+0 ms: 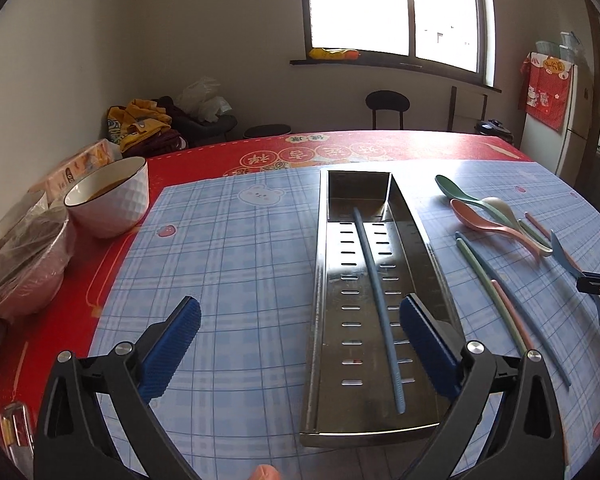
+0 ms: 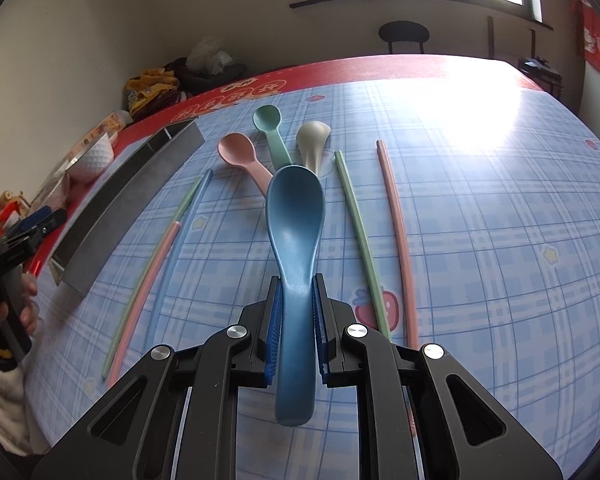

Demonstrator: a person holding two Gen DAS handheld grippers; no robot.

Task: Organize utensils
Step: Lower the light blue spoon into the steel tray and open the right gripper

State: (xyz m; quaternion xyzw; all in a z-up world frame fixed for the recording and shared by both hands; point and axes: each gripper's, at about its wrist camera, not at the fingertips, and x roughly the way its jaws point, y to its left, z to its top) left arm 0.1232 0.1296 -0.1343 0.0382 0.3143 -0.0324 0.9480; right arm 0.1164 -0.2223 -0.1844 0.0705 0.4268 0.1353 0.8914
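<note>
A long steel utensil tray [image 1: 420,248] lies on the blue plaid mat, with one blue chopstick [image 1: 376,300] inside it. My left gripper [image 1: 300,340] is open and empty, hovering over the tray's near end. My right gripper [image 2: 296,312] is shut on a blue spoon [image 2: 296,216] by its handle, held above the mat. Pink [image 2: 238,152], green [image 2: 268,120] and white [image 2: 312,138] spoons lie beyond it. Green [image 2: 358,236] and pink [image 2: 398,236] chopsticks lie to its right. Pink [image 2: 152,280], green and blue chopsticks lie to its left, beside the tray [image 2: 132,200].
A white bowl [image 1: 112,200] and plastic-wrapped bowls [image 1: 24,268] stand on the red tablecloth at the left edge. A small clear box [image 1: 16,432] sits near the front left corner. Chairs and a window stand beyond the table's far edge.
</note>
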